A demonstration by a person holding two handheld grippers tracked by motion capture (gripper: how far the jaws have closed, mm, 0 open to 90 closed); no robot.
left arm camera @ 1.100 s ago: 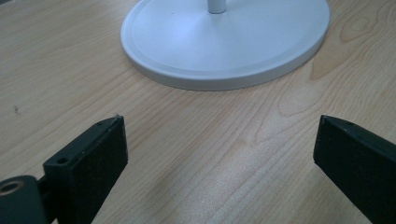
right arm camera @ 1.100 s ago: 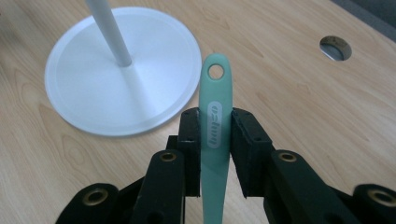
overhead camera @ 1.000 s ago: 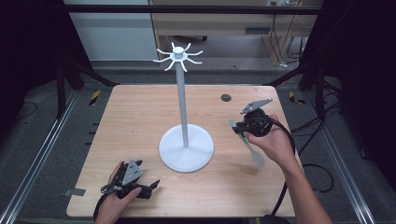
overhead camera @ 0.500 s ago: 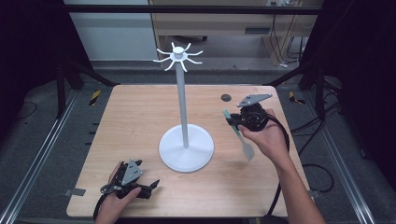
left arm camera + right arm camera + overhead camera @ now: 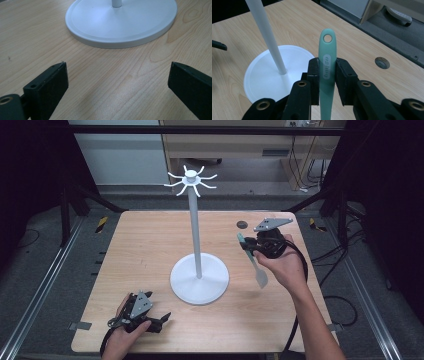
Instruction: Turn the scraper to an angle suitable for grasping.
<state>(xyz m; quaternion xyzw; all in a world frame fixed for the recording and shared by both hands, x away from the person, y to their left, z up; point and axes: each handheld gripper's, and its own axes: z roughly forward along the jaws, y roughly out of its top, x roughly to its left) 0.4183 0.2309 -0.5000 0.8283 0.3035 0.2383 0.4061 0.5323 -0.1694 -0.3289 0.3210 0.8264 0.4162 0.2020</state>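
Right gripper view: spatula (image 5: 327, 72) handle hole, clamped between jaws

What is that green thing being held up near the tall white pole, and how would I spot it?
Start at the white stand mid-table; right of it, the right gripper clamps a mint-green utensil. It has a slim handle with a hanging hole at its end, and it is off the table.

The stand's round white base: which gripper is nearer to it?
Left, narrowly. The left gripper rests on the table just off the base; the right gripper is raised beyond its other side.
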